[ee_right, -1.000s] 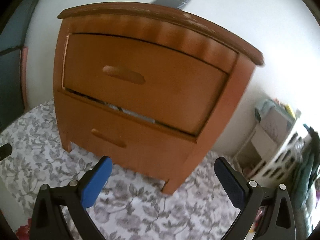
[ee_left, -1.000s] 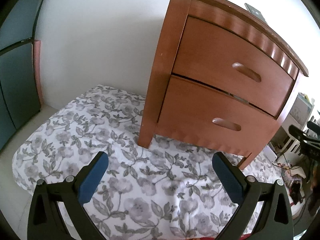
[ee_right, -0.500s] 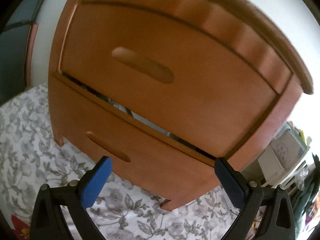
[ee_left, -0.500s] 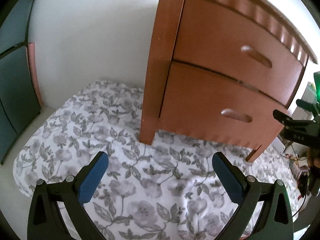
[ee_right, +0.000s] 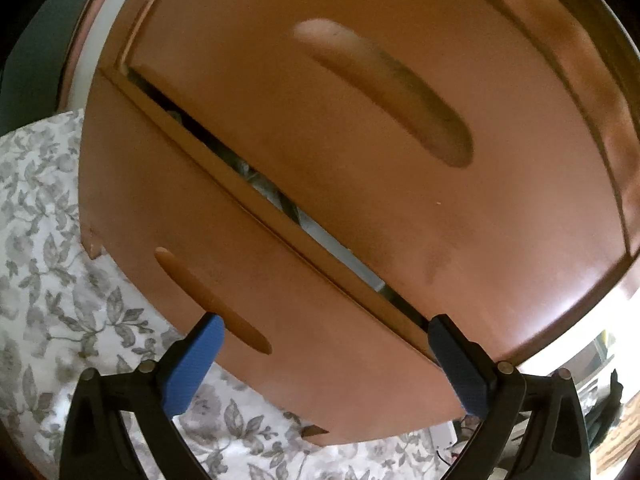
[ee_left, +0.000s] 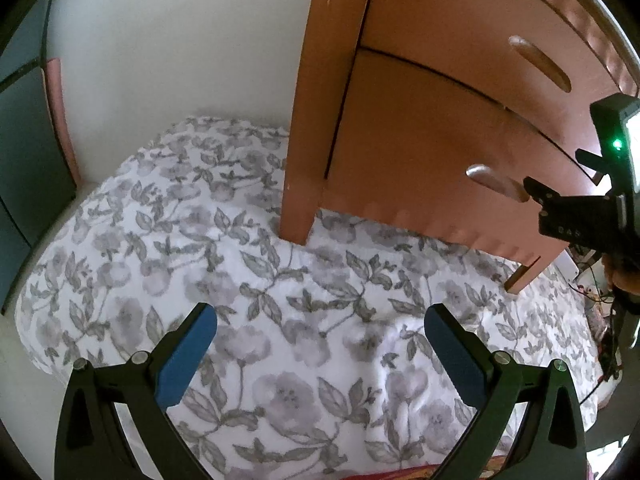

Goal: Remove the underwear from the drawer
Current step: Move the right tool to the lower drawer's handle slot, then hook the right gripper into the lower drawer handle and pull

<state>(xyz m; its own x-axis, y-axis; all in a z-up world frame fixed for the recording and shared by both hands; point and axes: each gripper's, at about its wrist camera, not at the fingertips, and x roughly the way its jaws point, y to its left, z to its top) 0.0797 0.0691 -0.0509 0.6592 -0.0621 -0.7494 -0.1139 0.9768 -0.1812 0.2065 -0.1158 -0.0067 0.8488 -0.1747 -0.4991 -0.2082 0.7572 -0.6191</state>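
Closing in on the nightstand point(ee_right: 400, 160), we have brought the right gripper point(ee_right: 320, 360) from well back to right in front of the two drawers within the last second; a moment ago the whole cabinet fitted in that camera, and now the wooden fronts fill it. Its fingers are spread wide and hold nothing, and the lower drawer's handle point(ee_right: 212, 300) sits just beside the left blue pad point(ee_right: 192, 364). From the left wrist view we see the right gripper point(ee_left: 568, 216) reaching that same handle point(ee_left: 496, 184), though we cannot tell whether it touches yet.

The left gripper point(ee_left: 320, 352) has dropped lower over the flowered bedspread point(ee_left: 180, 260), fingers also wide and empty, well apart from the cabinet.

Both drawers are still shut. The underwear is not in view as such; through the dark gap point(ee_right: 288, 204) between the upper drawer point(ee_right: 360, 120) and the lower drawer point(ee_right: 280, 300) we glimpse something pale and grey, too little to name.

We judge the approach nearly done, and the next step is to close on a handle and pull. The handle is a shallow, smooth wooden bar, so a slipping grip looks like the main risk.
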